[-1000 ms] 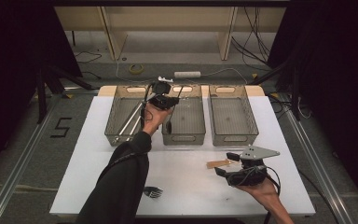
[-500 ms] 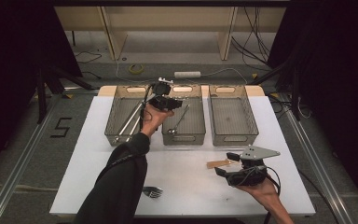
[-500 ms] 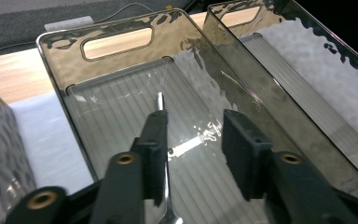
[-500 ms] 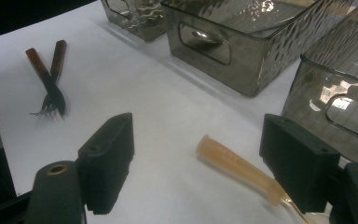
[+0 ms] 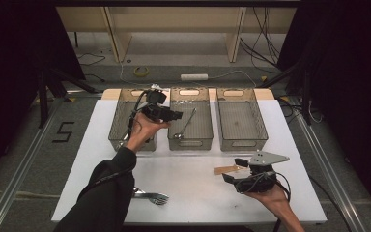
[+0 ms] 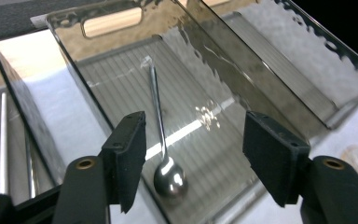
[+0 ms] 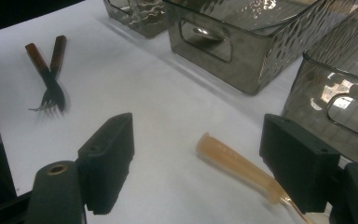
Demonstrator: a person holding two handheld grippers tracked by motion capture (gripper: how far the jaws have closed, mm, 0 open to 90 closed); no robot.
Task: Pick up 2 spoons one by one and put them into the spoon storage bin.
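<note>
left gripper (image 5: pixel 174 115) over the middle bin (image 5: pixel 190 121), jaws just opened, nothing between them; spoon (image 6: pixel 168 179) lies flat in that bin, bowl toward 6 o'clock. right gripper (image 7: pixel 196 163) low over bench (image 5: pixel 193 179), jaws open, amber handle (image 7: pixel 233 165) by its right jaw.
</note>
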